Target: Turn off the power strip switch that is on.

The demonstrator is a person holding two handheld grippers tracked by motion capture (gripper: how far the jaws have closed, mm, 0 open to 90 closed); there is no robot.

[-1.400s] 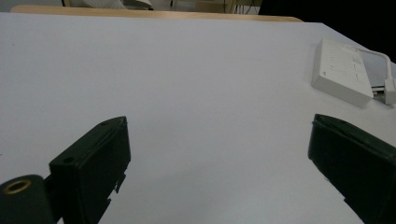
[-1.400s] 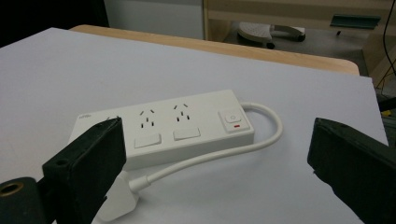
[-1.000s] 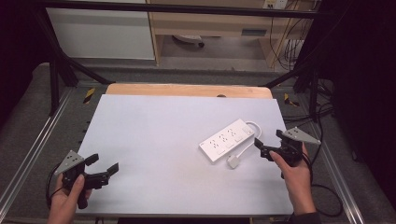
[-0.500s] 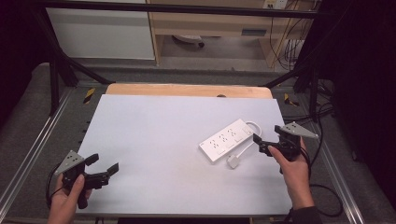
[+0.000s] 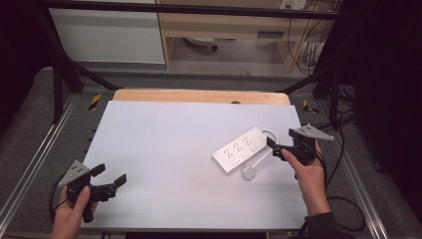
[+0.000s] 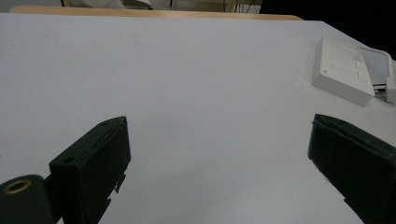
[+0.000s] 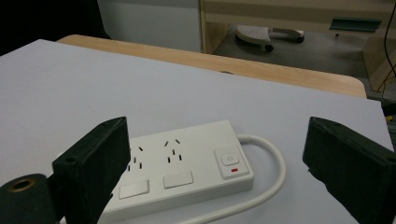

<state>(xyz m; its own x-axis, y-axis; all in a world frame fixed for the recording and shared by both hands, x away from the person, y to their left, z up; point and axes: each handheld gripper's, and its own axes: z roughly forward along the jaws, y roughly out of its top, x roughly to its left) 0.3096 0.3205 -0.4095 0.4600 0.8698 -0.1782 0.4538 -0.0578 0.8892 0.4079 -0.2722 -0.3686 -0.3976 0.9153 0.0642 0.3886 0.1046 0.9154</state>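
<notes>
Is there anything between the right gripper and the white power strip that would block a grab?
Nothing visible does. The right gripper, jaws open, faces the power strip across bare table; its own cable loops beside the switch end.

The power strip [image 5: 239,149] lies on the counter [image 5: 164,134], right of centre, set diagonally. Its cord [image 5: 262,155] loops behind its right end and ends at a plug [image 5: 249,173] in front of it. The right tool [image 5: 276,146] sits just beside that end; the left tool [image 5: 109,178] is near the front left corner, well apart.
</notes>
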